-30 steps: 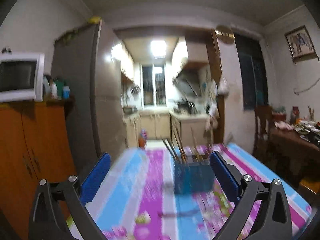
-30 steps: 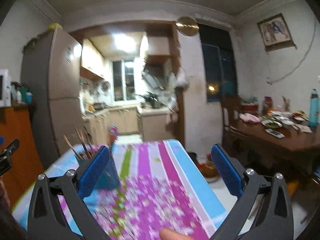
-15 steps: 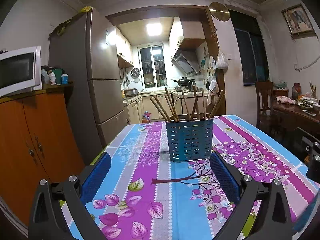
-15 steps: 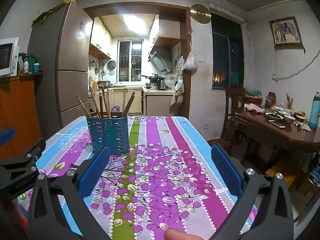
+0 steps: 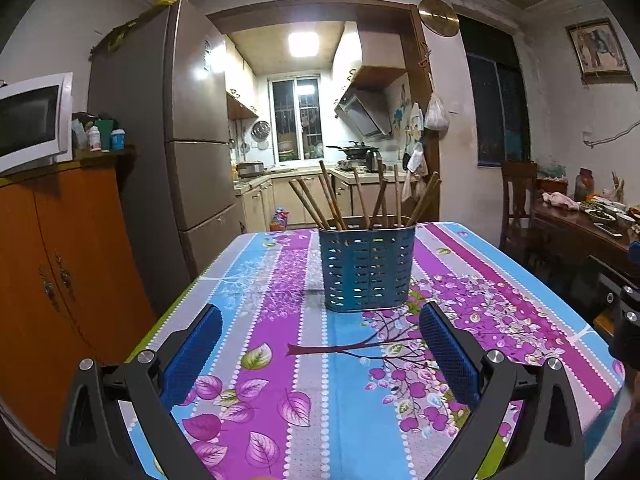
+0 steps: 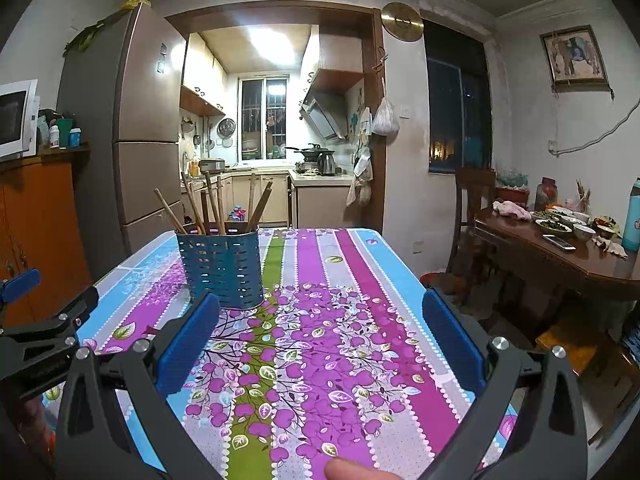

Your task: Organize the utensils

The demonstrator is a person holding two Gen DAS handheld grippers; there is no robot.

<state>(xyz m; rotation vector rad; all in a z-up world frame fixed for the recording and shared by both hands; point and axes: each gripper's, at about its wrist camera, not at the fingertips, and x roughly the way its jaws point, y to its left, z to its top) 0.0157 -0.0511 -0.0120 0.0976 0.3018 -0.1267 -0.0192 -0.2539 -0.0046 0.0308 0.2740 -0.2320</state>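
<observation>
Holding both the left gripper and right gripper spread wide and empty, I judge the chopsticks, upright in the blue basket mid-table, light, stiff, probably slippery, best pinched near their tops.

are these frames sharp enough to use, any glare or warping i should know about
Left wrist view: sharp on the blue utensil holder and chopsticks; the kitchen ceiling light blows out, and fisheye bends the fridge. Right wrist view: equally sharp, the same light glares, corners darken, and the fingertip at the bottom edge is soft.
</observation>
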